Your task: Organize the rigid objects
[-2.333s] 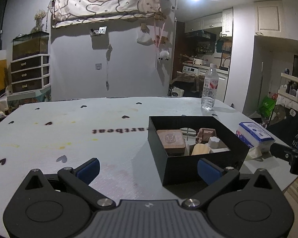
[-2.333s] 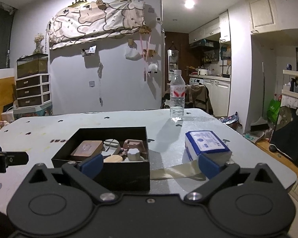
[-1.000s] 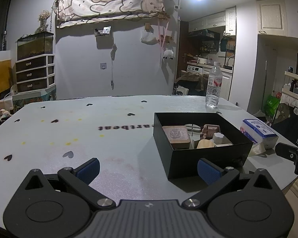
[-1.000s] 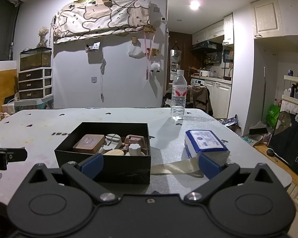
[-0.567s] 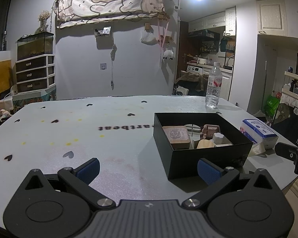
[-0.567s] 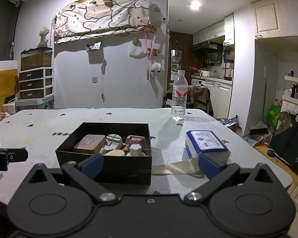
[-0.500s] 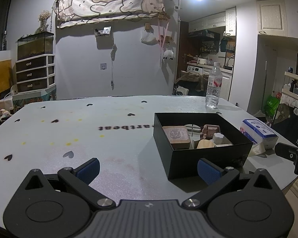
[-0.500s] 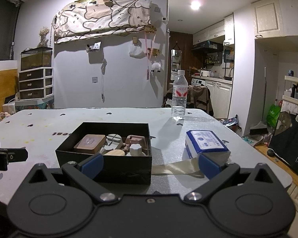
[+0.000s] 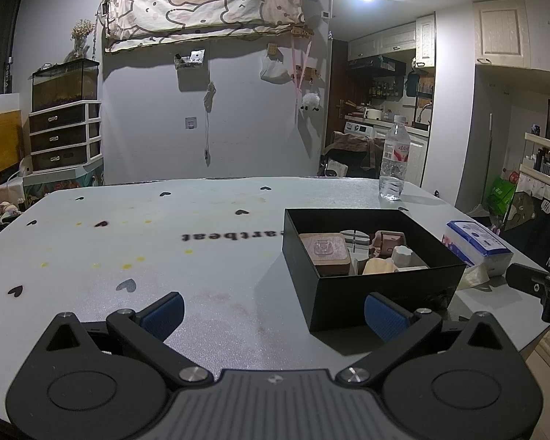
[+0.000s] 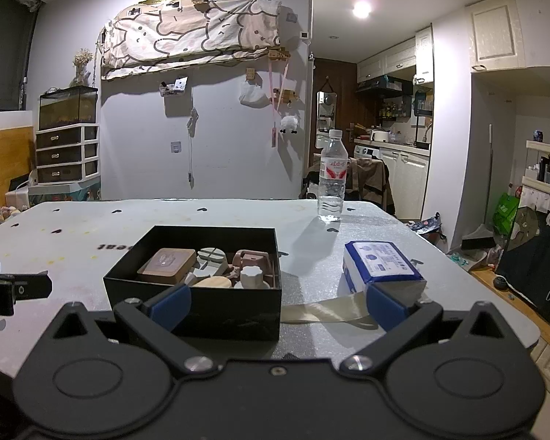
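Dim kitchen-side room holds a grey table [image 9: 209,256], on whose near right part sits the black box [image 10: 198,304] of small rigid pieces, directly ahead of the spread, empty right hand-held gripper [image 10: 277,302] and right of the equally spread left hand-held gripper [image 9: 273,311].

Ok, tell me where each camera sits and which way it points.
Left wrist: on the left gripper, low over the table, facing the far wall; black box ahead-right; own open jaws show, right gripper's tip at right edge.
Right wrist: on the right gripper, facing the same wall; box straight ahead, tissue pack right; own open jaws show.
Shared: box, tissue pack, water bottle.
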Available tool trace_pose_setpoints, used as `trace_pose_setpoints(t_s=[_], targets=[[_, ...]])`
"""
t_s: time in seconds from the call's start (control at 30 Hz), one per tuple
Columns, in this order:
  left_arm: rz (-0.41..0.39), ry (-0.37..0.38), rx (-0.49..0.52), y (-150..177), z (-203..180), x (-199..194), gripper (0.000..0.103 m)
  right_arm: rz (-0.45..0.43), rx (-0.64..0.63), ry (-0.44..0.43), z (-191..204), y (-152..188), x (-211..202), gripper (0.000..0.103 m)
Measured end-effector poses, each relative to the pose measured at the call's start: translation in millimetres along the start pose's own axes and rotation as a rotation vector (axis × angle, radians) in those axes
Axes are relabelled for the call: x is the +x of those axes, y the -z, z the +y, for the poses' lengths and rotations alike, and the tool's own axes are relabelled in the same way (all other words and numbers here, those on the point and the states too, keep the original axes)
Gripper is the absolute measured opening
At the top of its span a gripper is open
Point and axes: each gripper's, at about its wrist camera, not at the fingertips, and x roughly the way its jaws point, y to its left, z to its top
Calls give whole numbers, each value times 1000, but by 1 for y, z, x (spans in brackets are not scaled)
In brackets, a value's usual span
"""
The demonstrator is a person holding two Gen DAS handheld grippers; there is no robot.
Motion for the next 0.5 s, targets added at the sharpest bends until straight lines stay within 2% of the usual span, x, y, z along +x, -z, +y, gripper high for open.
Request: trace_pose_setpoints(t_s=[0.5], targets=[[0,1,0,0,0,0,103,1,-1,0,1,-1,0,103]])
